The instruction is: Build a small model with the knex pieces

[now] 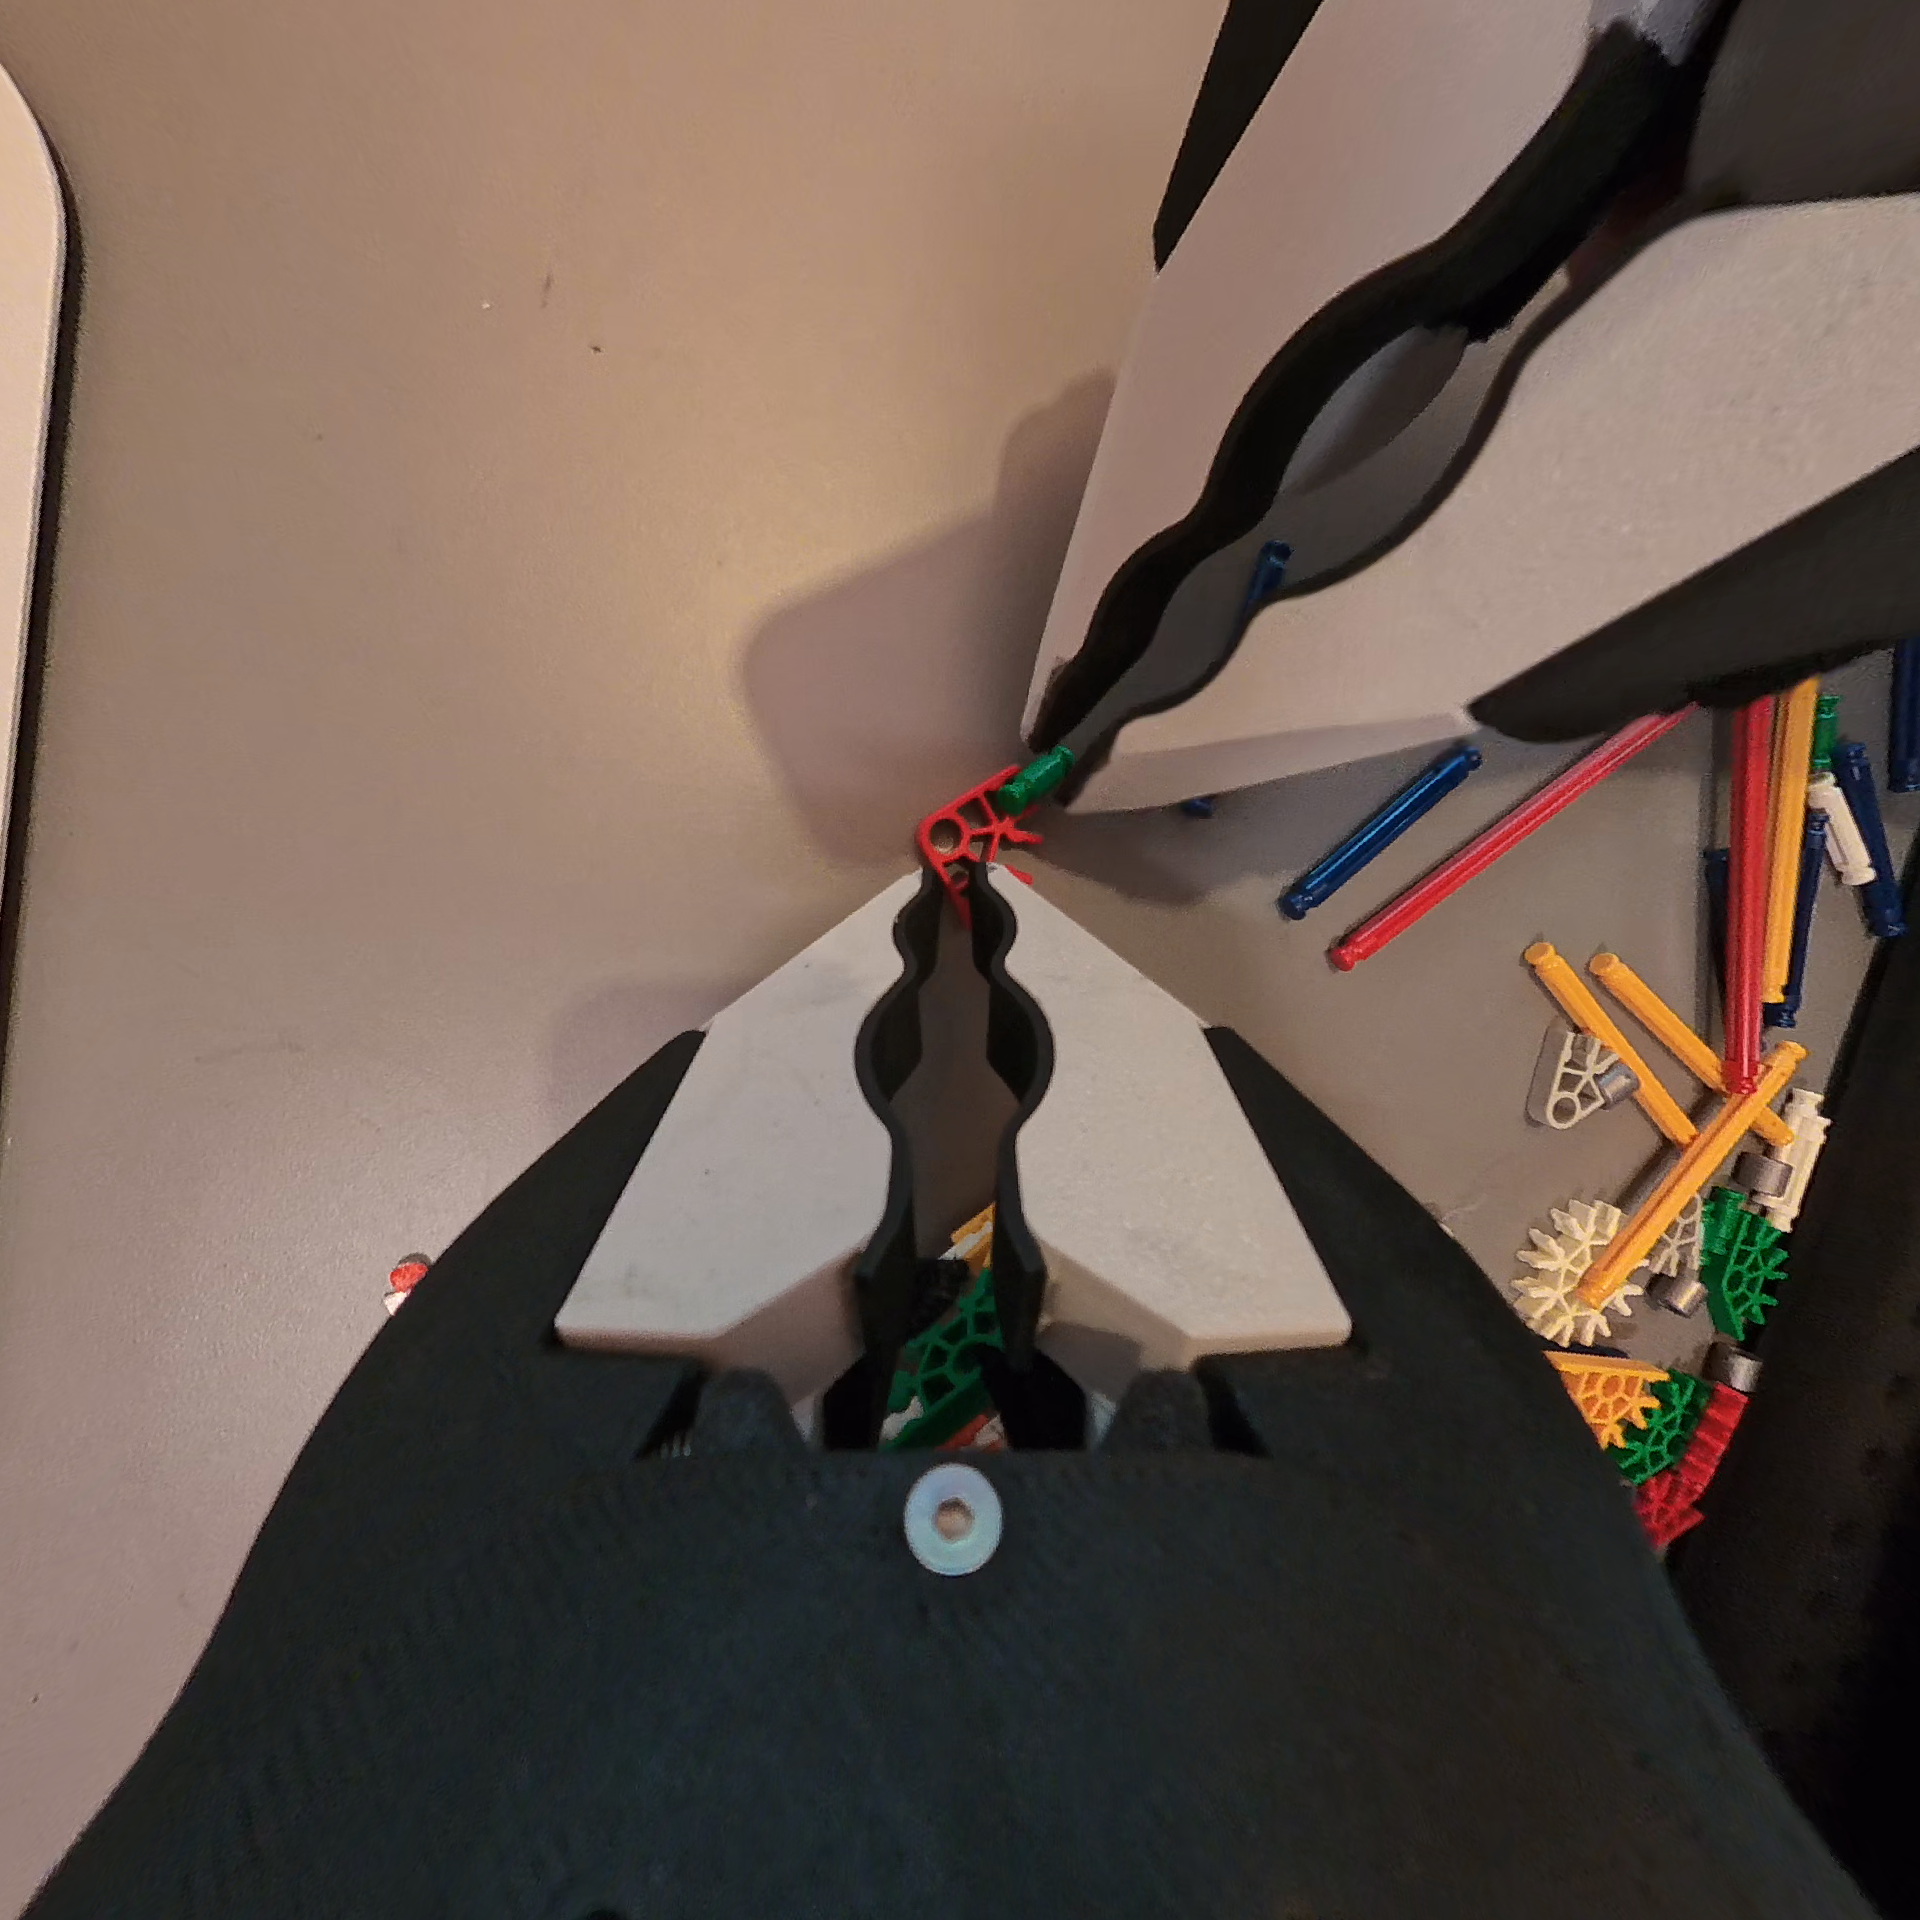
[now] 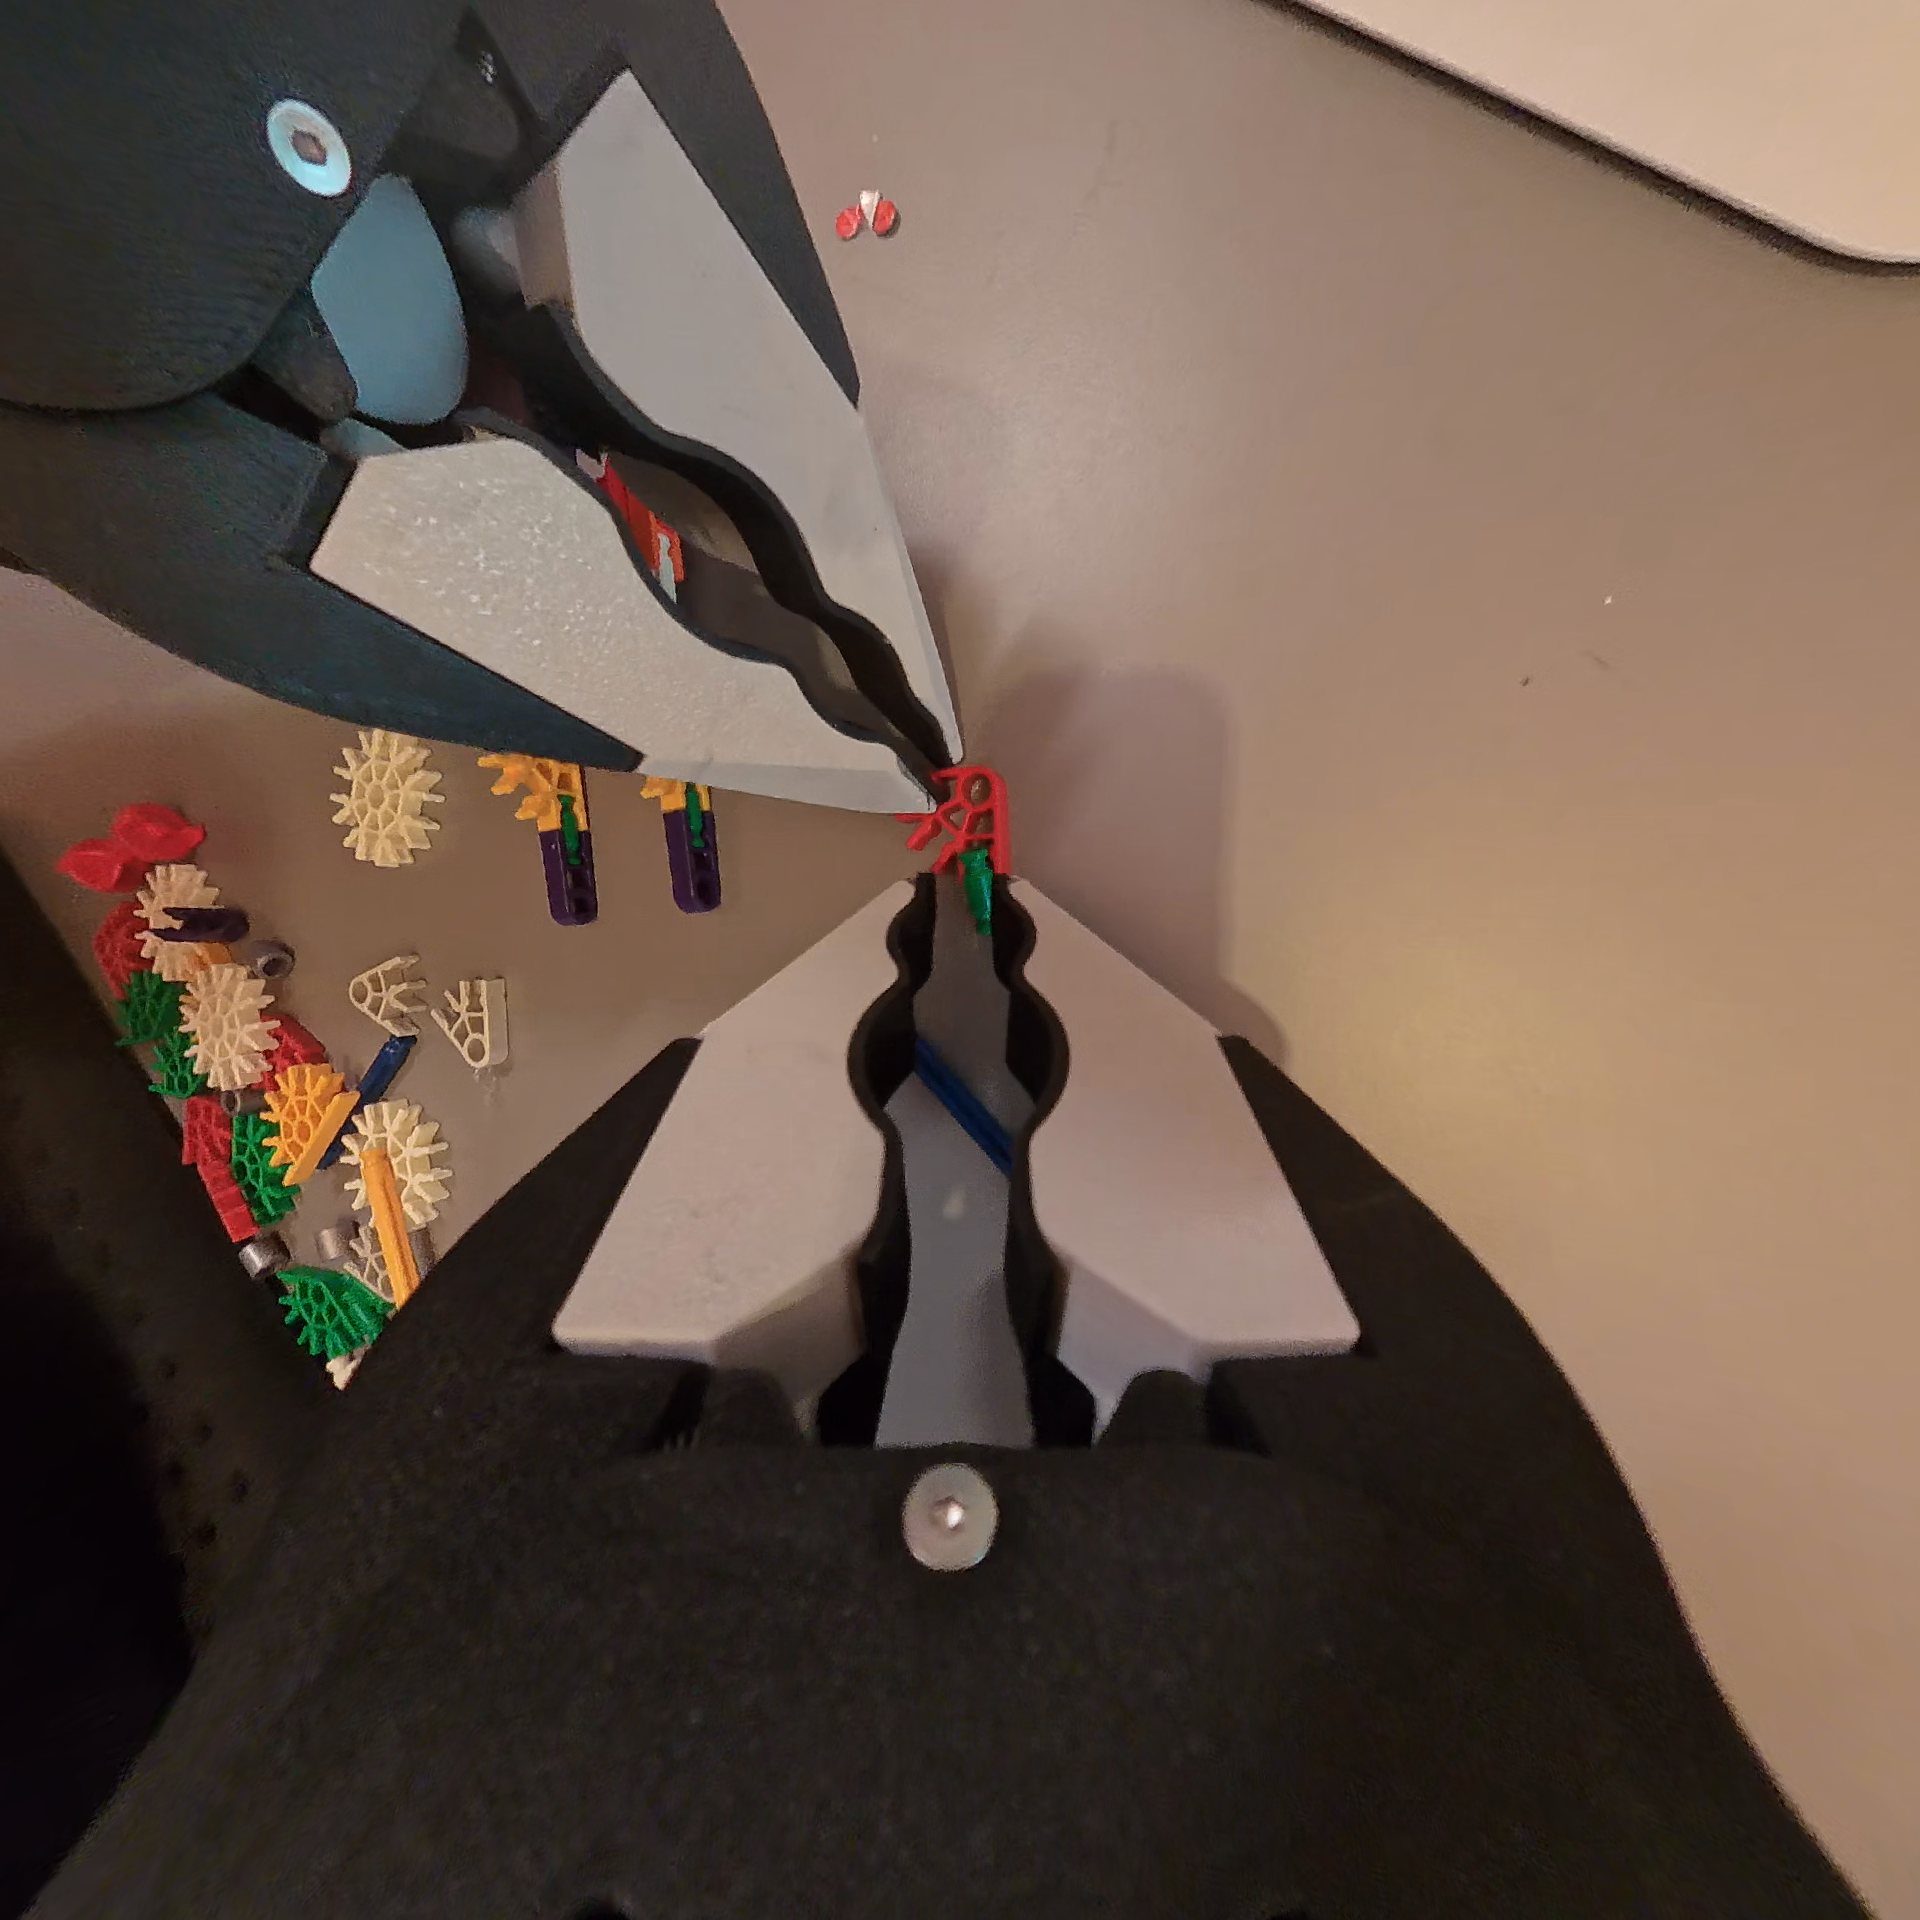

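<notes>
Near the centre of the left wrist view, the left gripper (image 1: 961, 883) had its fingers pressed together on the lower arm of a small red connector (image 1: 961, 831), holding it clear above the grey table (image 1: 416, 520). That pinch at the very tips left the connector's other sockets exposed. The right gripper (image 1: 1055, 774) reached in from the upper right of that frame, its fingers closed on a short green rod (image 1: 1034, 777), whose free end met a socket of the connector. Whether the rod was seated there or only touching could not be told.

In the right wrist view the same meeting sat just above the frame's centre: the green rod (image 2: 977, 883) stood out from the right gripper (image 2: 966, 894) into the red connector (image 2: 961, 816), with the left gripper (image 2: 940, 774) coming down from the upper left.

Loose parts lay aside: a pile of snowflake connectors (image 2: 223, 1023) at the left edge, and yellow rods (image 1: 1662, 1049), a red rod (image 1: 1507, 831) and a blue rod (image 1: 1377, 831) at the right of the left view.
</notes>
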Tool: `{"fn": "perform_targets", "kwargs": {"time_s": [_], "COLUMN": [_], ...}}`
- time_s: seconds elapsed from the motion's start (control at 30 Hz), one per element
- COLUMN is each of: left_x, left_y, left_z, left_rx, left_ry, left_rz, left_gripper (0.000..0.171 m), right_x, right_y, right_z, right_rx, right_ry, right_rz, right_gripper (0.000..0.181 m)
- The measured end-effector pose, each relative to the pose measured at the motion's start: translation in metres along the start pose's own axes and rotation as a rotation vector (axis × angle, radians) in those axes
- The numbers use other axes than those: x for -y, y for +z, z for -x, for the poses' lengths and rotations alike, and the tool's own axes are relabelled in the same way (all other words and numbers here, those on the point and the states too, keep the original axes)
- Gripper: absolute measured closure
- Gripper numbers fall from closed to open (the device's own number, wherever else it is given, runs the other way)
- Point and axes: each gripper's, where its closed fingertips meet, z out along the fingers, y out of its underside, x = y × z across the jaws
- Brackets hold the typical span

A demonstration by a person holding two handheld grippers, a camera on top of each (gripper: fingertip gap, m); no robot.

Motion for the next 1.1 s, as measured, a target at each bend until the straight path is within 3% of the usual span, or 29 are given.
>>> {"fn": "perform_targets", "kwargs": {"time_s": [0.07,0.57,1.1], "left_x": [0.0001,0.0001,0.0001], "left_y": [0.0002,0.0004,0.0012], "left_z": [0.0,-0.0002,-0.0006], "left_rx": [-0.004,-0.014,-0.028], "left_ry": [0.002,0.012,0.021], "left_rz": [-0.001,-0.007,0.002], "left_gripper": [0.169,0.169,0.169], "right_x": [0.0022,0.0002,-0.0029], "right_y": [0.0,0.0083,0.0093], "right_z": [-0.001,-0.0031,-0.0037], "right_rx": [-0.001,-0.028,-0.093], "right_ry": [-0.003,-0.023,-0.13], "right_rz": [-0.015,-0.031,0.104], "right_gripper": [0.181,0.181,0.181]}}
